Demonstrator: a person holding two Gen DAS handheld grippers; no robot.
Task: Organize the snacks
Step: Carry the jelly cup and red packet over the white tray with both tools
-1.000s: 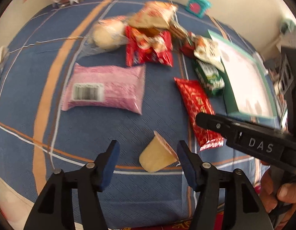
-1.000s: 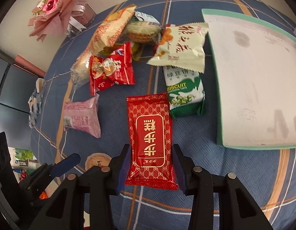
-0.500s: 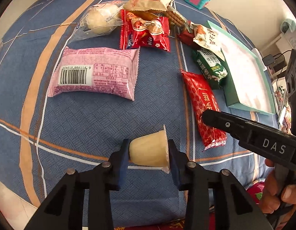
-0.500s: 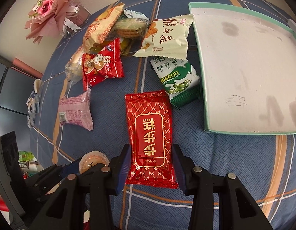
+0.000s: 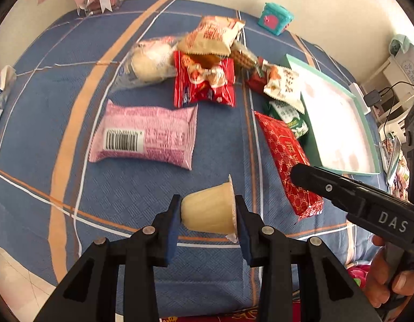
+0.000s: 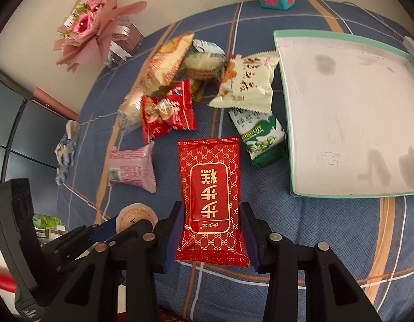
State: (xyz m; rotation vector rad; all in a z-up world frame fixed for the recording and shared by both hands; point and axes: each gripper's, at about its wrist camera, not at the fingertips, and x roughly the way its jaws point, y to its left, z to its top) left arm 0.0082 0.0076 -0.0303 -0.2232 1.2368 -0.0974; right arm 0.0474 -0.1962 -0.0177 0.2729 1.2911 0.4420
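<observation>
Blue plaid cloth (image 5: 142, 187) with orange and white stripes covers the surface beneath a cream wall. Through the left wrist camera, the left gripper (image 5: 207, 212) has just closed its jaws, and the blue pads pinch a pale jelly cup (image 5: 209, 209) lying sideways, base at nine o'clock. A pink packet (image 5: 145, 136) lies at eleven o'clock of the cup, a red patterned packet (image 5: 287, 155) at two o'clock, a teal-rimmed tray (image 5: 338, 123) beyond it.

Through the right wrist camera, the right gripper (image 6: 212, 230) clamps that red patterned packet's (image 6: 209, 187) lower end between narrow pads. At two o'clock sits the tray (image 6: 349, 112), with a green biscuit pack (image 6: 263, 139) at one o'clock. At nine o'clock the cup's lid (image 6: 135, 216) shows.
</observation>
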